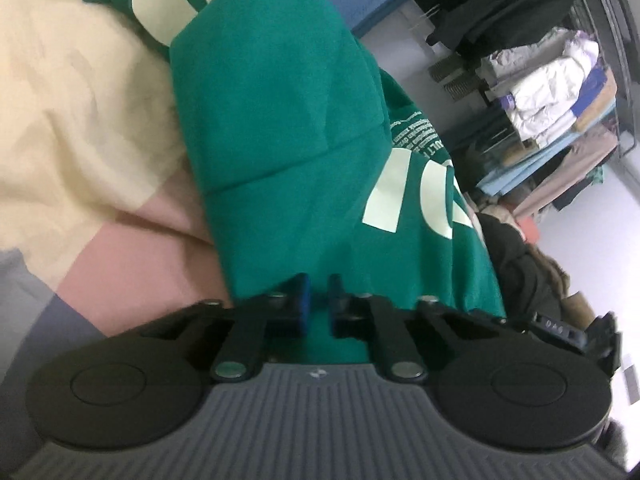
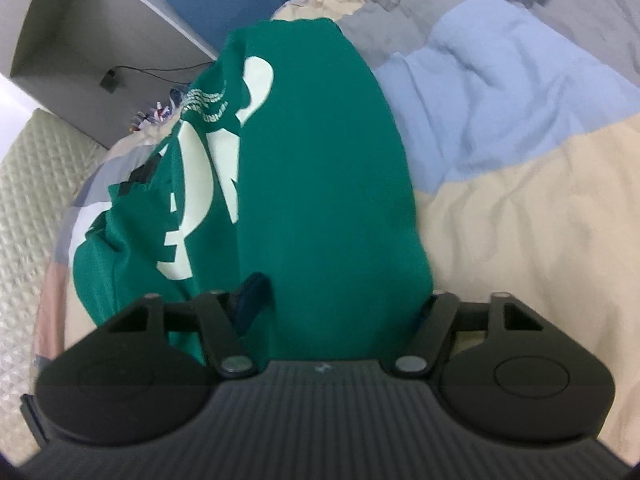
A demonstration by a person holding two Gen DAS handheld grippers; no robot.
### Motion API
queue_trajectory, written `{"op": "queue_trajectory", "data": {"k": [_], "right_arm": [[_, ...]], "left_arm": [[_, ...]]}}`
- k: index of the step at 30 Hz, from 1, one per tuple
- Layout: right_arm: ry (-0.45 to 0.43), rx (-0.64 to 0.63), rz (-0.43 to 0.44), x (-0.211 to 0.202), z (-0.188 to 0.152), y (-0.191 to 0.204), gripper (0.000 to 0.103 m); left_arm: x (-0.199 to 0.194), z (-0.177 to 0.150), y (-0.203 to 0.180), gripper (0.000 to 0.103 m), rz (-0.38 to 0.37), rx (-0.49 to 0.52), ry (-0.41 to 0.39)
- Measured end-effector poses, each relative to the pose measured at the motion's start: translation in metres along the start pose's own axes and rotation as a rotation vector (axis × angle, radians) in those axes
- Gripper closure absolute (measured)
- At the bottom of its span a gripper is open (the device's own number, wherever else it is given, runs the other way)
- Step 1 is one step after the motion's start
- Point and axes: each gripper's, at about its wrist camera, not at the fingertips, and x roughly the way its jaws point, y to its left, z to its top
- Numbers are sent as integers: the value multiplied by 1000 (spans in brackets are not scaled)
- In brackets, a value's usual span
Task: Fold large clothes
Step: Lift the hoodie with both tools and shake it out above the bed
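the large green cotton garment with pale printed letters (image 1: 280,140) lies on the bed's patchwork quilt of cream, pink, grey and blue panels (image 1: 72,92), running up the middle of both wrist views, one plain layer lying over the printed part. the left hand-held gripper (image 1: 319,300) has its blue pads drawn close together, clamped on the near edge of the fabric at lower centre. the right hand-held gripper (image 2: 340,312) stands about half spread with a broad band of cloth between its fingers; whether its pads press on it cannot be told. to fold well, secure both corners evenly, lift together, keep the edge taut and lay it square across the print.
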Motion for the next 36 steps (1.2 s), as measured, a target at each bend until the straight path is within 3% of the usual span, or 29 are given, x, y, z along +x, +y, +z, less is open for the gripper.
{"op": "queue_trajectory", "data": {"k": [4, 8, 11, 13, 17, 22, 23, 25, 26, 27, 32, 36], "right_arm": [[-21, -7, 2, -11, 0, 0, 75], [-57, -80, 39, -28, -4, 12, 86], [-69, -93, 115, -42, -6, 16, 95], [-76, -90, 199, -51, -8, 21, 94], [-99, -174, 271, -68, -14, 42, 95], [-126, -110, 261, -78, -16, 40, 95], [-131, -98, 246, -80, -16, 39, 95], [-140, -62, 217, -80, -17, 32, 95], [-140, -43, 209, -79, -17, 29, 95], [-138, -21, 203, -79, -16, 25, 95], [-142, 8, 178, -74, -14, 17, 95], [-131, 19, 199, -70, -13, 14, 95]], "left_arm": [[-17, 7, -11, 103, -54, 4, -79], [-53, 20, -19, 103, -94, -19, -189], [-82, 27, -16, 103, -118, -39, -272], [-102, 29, -14, 103, -133, -62, -302], [-127, 21, -11, 103, -116, -64, -308], [-135, -3, 5, 102, -116, -51, -247], [-131, -8, 7, 99, -115, -53, -230], [-116, -13, 9, 81, -125, -67, -183], [-107, -16, 10, 52, -131, -82, -160], [-99, -19, 11, 33, -131, -92, -142], [-67, -31, 19, 32, -114, -166, -53], [-39, -39, 22, 34, -217, -239, 11]]}}
